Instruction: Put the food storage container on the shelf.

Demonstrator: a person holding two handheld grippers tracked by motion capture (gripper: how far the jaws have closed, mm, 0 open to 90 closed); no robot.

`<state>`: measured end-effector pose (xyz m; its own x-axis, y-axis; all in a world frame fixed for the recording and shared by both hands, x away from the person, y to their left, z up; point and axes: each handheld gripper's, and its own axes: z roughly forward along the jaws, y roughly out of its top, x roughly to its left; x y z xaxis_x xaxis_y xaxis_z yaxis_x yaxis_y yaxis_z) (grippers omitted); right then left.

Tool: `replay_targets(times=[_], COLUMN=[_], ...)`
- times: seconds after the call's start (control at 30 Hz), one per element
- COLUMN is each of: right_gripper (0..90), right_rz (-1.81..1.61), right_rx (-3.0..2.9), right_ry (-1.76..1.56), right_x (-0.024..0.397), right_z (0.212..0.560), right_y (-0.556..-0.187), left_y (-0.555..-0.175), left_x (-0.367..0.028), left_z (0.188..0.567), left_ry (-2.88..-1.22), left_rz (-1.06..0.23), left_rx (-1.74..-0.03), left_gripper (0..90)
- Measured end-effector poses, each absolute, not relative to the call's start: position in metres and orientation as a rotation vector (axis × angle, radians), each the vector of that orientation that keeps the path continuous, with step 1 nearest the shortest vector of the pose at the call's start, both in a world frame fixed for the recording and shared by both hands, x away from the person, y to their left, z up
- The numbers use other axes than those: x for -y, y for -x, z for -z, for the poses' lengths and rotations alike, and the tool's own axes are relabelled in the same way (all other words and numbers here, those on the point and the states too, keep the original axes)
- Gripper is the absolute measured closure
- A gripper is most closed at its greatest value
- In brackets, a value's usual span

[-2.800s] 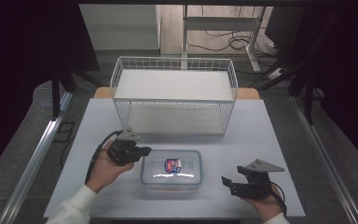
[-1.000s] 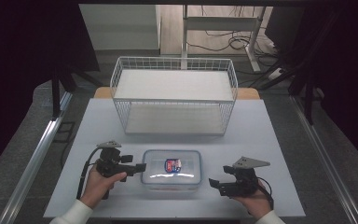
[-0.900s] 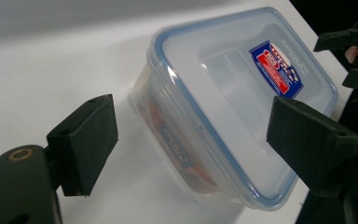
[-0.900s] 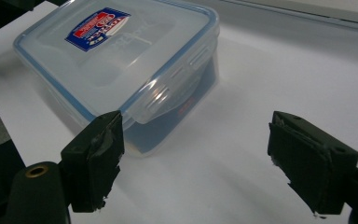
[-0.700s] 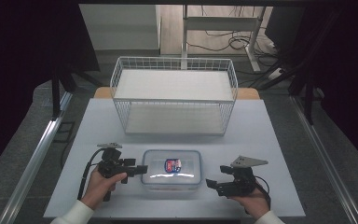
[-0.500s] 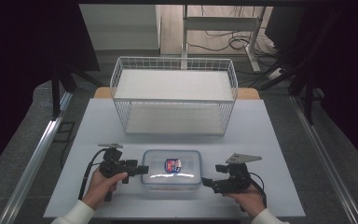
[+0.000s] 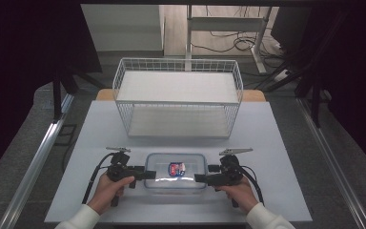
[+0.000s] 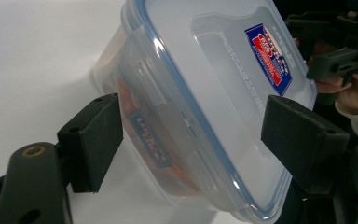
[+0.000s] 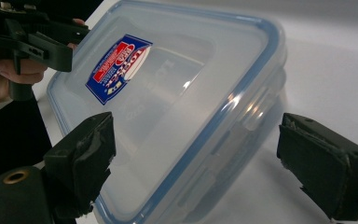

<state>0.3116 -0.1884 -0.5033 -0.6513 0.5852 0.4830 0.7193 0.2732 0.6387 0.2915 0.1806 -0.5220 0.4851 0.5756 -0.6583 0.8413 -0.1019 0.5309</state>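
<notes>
Lidded plastic food container sits on the desk, in front of the wire basket. Left gripper and right gripper flank its ends, jaws apart, likely for a two-sided lift.

Two black handheld grippers are seen from above, one on either side of a clear container. The left gripper and the right gripper are each built from matte black blocks. A thin grey three-cornered plate is carried on top of each. A black cable is looped from each gripper, away from the container. White sleeves are worn on both forearms. In the left gripper view, two thick rectangular black jaws are shown, with a brass-coloured ringed hole in the arm below the container's side. Worn, chipped edges are visible on the jaw faces in the right gripper view.
</notes>
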Motion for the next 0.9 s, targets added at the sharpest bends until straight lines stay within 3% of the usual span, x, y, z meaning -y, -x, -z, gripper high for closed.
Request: replay_targets(times=[0.33, 0.9], right_gripper=[15.1, 39.4], right_rz=[1.277, 1.342], right_rx=[2.286, 2.235], right_ry=[1.248, 1.284], right_x=[0.186, 0.199], right_z=[0.508, 0.496], right_y=[-0.314, -0.301], left_y=[-0.291, -0.273], left_x=[-0.181, -0.187], left_z=[0.52, 0.509], left_ry=[-1.777, -1.757], left_rz=[0.37, 0.324], left_rx=[-1.188, -1.178], left_gripper=[29.2, 44.9])
